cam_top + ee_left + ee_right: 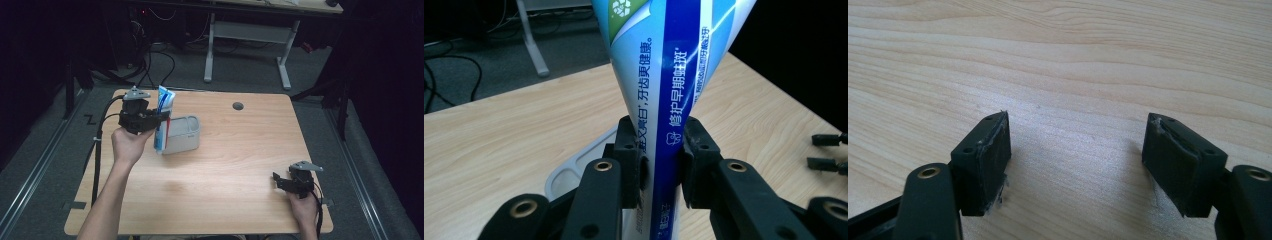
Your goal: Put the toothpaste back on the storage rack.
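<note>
My left gripper (161, 119) is shut on a blue and white toothpaste tube (163, 111), held upright just above the table at its far left. The left gripper view has the tube (674, 95) pinched flat between the two black pads (696, 150), printed side toward the camera. A grey rounded holder (184, 135) stands right behind the tube; its rim (569, 172) peeks out beside the jaws. My right gripper (276, 181) rests low at the near right of the table, open, its pads (990, 155) wide apart over bare wood.
The wooden table (225, 165) has a round cable hole (238, 106) near its far edge. A white-legged desk (250, 35) stands beyond on the grey floor. In the left gripper view the other gripper's fingertips (826, 150) poke in at the right edge.
</note>
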Available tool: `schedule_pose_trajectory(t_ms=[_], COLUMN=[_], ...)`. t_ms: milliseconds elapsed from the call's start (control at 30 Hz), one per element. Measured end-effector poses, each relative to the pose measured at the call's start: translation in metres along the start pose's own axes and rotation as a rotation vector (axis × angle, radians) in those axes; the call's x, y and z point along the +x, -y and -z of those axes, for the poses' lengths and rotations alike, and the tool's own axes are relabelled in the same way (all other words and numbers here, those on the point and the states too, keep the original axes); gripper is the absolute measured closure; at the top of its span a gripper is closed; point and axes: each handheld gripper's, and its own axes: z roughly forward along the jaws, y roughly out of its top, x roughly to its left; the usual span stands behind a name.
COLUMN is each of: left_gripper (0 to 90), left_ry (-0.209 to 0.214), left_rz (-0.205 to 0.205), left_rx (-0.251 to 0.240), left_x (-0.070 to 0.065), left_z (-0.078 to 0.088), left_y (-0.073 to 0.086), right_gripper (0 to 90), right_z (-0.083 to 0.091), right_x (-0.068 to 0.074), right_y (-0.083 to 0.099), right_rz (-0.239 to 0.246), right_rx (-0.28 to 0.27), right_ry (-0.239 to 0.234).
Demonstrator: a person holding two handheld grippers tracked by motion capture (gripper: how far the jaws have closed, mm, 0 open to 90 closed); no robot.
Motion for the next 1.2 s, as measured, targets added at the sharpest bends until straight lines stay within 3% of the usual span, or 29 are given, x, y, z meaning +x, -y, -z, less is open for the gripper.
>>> schedule_pose_trajectory(t_ms=[167, 267, 567, 633, 700, 800, 1200], left_gripper=[73.7, 73.7, 73.9, 73.8, 73.9, 73.9, 73.8], left_ry=[-0.009, 0.006, -0.009, -0.012, -0.034, -0.029, -0.063], left_rz=[-0.023, -0.025, -0.031, -0.034, -0.026, -0.004, -0.034], left_rx=[0.001, -0.016, -0.042, -0.054, -0.108, -0.126, -0.113], left_x=[-0.005, -0.007, -0.006, -0.007, -0.007, -0.005, -0.003], left_z=[-0.009, -0.015, -0.031, -0.033, -0.038, -0.042, -0.064], left_y=[-0.011, -0.017, -0.031, -0.034, -0.037, -0.039, -0.037], right_gripper=[27.5, 27.5, 27.5, 27.5, 27.6, 27.5, 27.5], right_z=[0.0, 0.0, 0.0, 0.0, 0.0, 0.0, 0.0], right_x=[0.0, 0.0, 0.0, 0.0, 0.0, 0.0, 0.0], right_y=[0.0, 0.0, 0.0, 0.0, 0.0, 0.0, 0.0], right_rz=[0.0, 0.001, 0.0, -0.001, -0.002, 0.0, -0.002], right_rx=[0.001, 0.001, 0.001, 0.001, 0.001, 0.001, 0.001], right_ry=[-0.003, -0.003, 0.002, 0.002, 0.002, 0.002, 0.002])
